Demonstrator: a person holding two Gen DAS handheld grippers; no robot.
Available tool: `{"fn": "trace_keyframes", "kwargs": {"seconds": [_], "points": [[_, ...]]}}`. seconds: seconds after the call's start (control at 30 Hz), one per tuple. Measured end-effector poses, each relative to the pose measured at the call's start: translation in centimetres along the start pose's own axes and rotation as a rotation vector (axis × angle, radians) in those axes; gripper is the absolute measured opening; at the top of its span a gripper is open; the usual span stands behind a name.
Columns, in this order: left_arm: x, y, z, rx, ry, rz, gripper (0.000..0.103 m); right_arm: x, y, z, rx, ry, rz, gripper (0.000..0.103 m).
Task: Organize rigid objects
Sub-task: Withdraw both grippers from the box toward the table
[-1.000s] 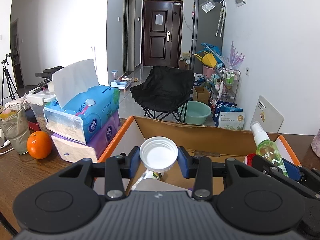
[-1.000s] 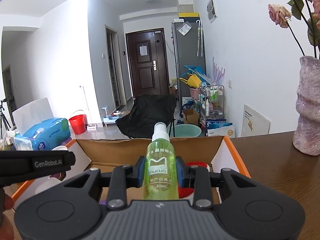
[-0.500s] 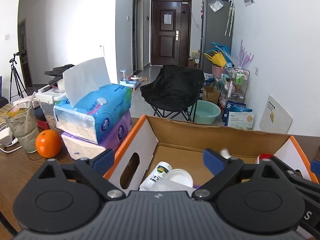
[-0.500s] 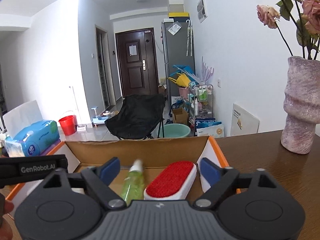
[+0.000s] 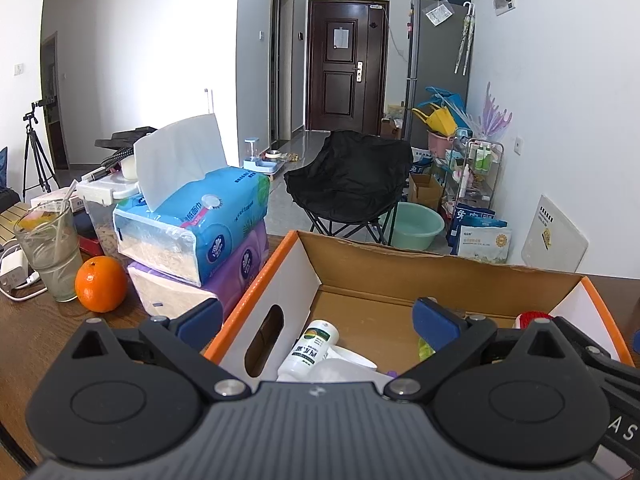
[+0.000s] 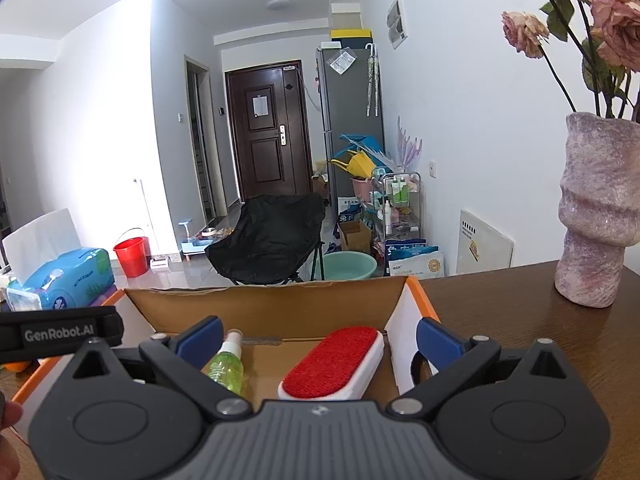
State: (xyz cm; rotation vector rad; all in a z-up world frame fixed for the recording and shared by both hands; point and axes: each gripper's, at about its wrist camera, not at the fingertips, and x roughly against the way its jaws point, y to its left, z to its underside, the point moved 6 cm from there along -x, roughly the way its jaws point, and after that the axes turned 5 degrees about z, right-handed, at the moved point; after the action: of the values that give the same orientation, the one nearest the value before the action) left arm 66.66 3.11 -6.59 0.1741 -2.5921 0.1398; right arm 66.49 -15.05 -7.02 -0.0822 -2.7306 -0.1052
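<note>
An orange-rimmed cardboard box [image 5: 256,292] stands on the wooden table under both grippers. My left gripper [image 5: 318,320] hangs over its left half, jaws opening wide, nothing between the pads. Below it lie a white bottle with a green label [image 5: 313,347] and a white round container [image 5: 346,364]. My right gripper [image 6: 319,336] is over the box's [image 6: 420,300] right half, jaws also opening and holding nothing. A green spray bottle [image 6: 228,365] and a red lint brush [image 6: 332,364] lie on the box floor beneath it. The left gripper's body [image 6: 60,334] shows at the left.
Left of the box are two stacked tissue packs [image 5: 192,232], an orange [image 5: 101,284] and a glass [image 5: 48,248]. A pink vase with dried roses [image 6: 596,208] stands on the table [image 6: 520,320] to the right. A person's hand [image 6: 8,420] shows at the lower left.
Both grippers went from shut to wide open. The left one let go of the white round container and the right one the green spray bottle; both now lie in the box.
</note>
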Motion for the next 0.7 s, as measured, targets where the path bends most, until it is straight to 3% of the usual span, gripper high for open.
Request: {"fn": "trace_keyframes", "kwargs": {"seconds": [0.7], "points": [[2.3,-0.6,0.1,-0.02,0.002,0.014,0.103,2.2,-1.1,-0.5,0.006,-0.027,0.003,0.103]]}}
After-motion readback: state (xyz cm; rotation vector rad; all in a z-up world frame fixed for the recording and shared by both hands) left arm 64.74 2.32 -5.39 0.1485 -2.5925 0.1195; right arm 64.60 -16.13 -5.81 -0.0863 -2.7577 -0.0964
